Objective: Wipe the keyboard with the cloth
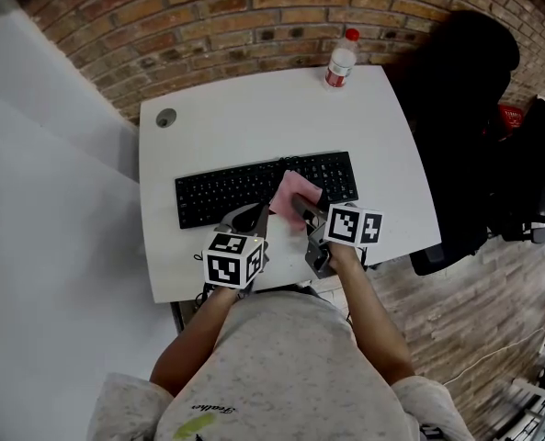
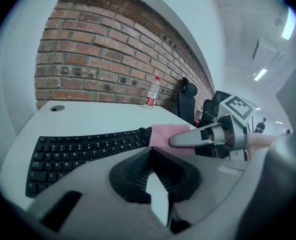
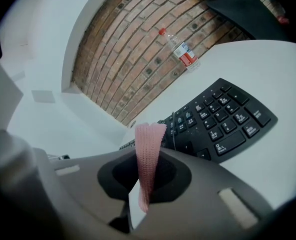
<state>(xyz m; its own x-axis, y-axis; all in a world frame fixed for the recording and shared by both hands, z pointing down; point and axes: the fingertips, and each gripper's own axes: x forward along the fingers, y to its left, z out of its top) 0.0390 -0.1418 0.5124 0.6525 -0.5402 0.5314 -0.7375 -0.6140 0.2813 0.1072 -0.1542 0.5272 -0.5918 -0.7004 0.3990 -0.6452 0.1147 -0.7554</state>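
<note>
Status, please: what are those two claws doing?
Right gripper shut on pink cloth, at the keyboard. Left gripper shut, empty. Water bottle far back, clear.

A keyboard (image 1: 235, 191) lies across the near half of the surface (image 1: 254, 118). Over its right part is a cloth (image 1: 292, 194) in the right claw (image 1: 301, 211), with the left claw (image 1: 244, 219) just left. A bottle (image 1: 341, 61) stands at the far edge, and a chair (image 1: 465, 108) is to the right.

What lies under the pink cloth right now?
The black keyboard lies under the cloth, which the right gripper pinches. The keys beneath the cloth are covered, so whether it touches them cannot be seen.
</note>
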